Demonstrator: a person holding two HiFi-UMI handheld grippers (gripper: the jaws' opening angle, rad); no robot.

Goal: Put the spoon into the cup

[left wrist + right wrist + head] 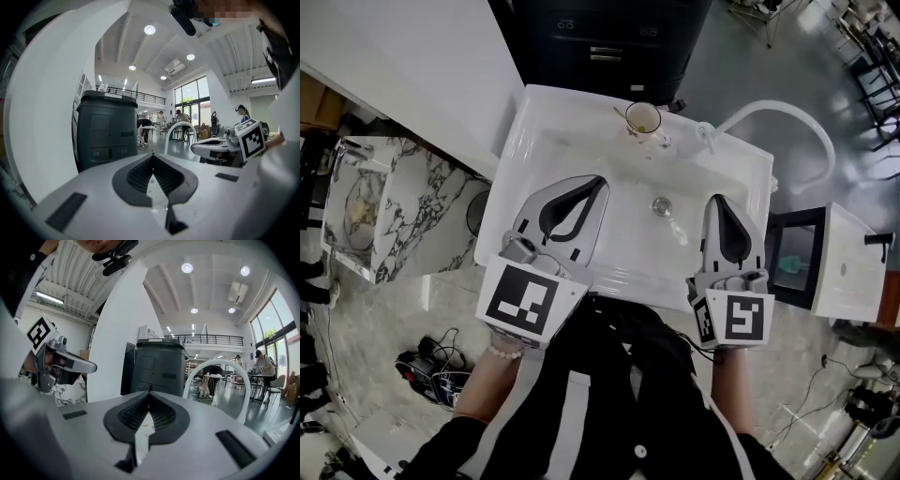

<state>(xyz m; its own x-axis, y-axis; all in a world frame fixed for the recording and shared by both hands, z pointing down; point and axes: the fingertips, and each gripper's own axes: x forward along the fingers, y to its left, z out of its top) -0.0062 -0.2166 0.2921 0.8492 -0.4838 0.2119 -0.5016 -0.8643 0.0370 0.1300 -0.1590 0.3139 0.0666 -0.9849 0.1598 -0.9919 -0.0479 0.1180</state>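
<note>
Left gripper, right gripper hold fingers together, cup well beyond.

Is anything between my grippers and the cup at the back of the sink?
Nothing visible. Only bare sink basin and its flat drain lie between the left gripper, the right gripper and the cup; the faucet arches off to the cup's right.

Shows a sink mid-frame, drain at the centre of its floor. Places a cup on the back rim, a tap near it to the right on the same rim. Sets the left gripper over the basin's left half, the right gripper over its right, drain between them. Puts a cabinet behind the sink, a counter left of it, a boxy unit right.
</note>
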